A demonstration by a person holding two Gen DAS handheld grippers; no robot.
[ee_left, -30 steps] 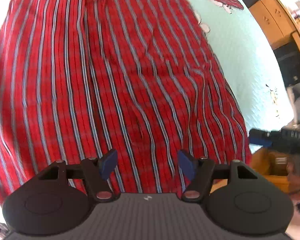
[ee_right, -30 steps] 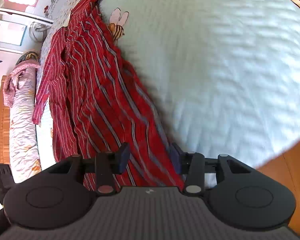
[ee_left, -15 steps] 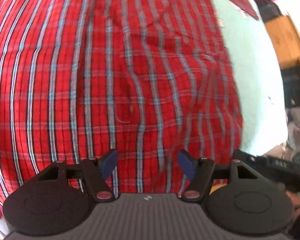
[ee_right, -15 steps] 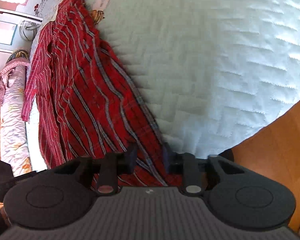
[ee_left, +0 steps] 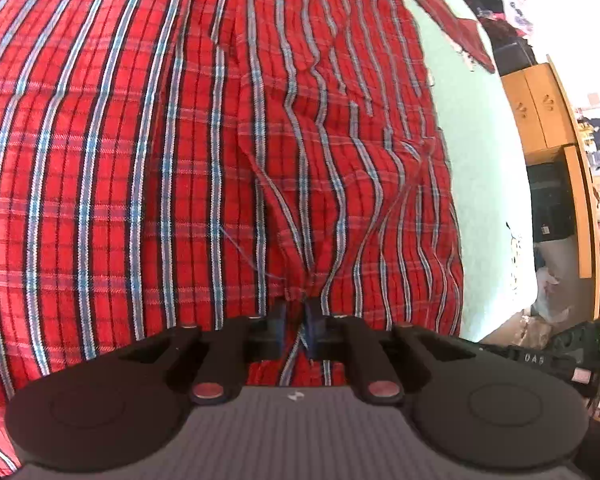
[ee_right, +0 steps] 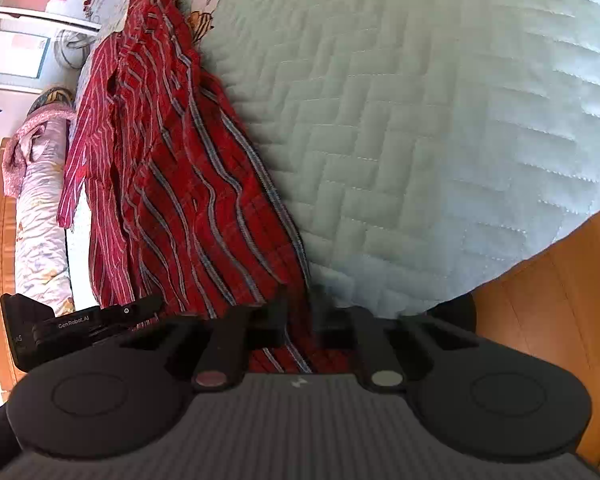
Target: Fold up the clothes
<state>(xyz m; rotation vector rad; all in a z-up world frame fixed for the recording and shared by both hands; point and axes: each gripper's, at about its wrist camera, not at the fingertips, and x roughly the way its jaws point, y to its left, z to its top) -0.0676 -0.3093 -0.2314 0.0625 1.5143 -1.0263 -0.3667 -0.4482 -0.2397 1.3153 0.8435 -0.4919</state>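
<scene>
Red plaid cloth, crossed with blue, white and black stripes, filled nearly the whole left wrist view: the shirt (ee_left: 204, 152) lay spread on a pale green quilted bedspread (ee_left: 476, 184), its hem reaching to the near edge of the bed. The left gripper (ee_left: 296, 322) was clenched on that hem, its blue-padded fingertips (ee_left: 313, 326) drawn close together with a pinch of fabric between them, and creases ran up the cloth from the pinch. Its jaws had just been closing, with the shirt between them. A sleeve or loose corner of the shirt trailed toward the far upper right of the bed. Beyond the bed on the right stood wooden cabinets (ee_left: 540, 108) and a cluttered shelf, and the dark body of the other tool showed at the lower right edge. In the right wrist view the shirt (ee_right: 188, 184) appeared as a long rumpled strip along the left side of the bedspread (ee_right: 420, 128), running from the far end of the bed to the near edge. The right gripper (ee_right: 302, 312) was likewise clamped on the near corner of the shirt, the red fabric passing between its dark fingers (ee_right: 276, 316); its jaws had also just been closing on the cloth. A patterned pillow (ee_right: 40, 216) lay at the far left beside a wooden bed frame, and wooden floor (ee_right: 556, 320) showed at the lower right.
</scene>
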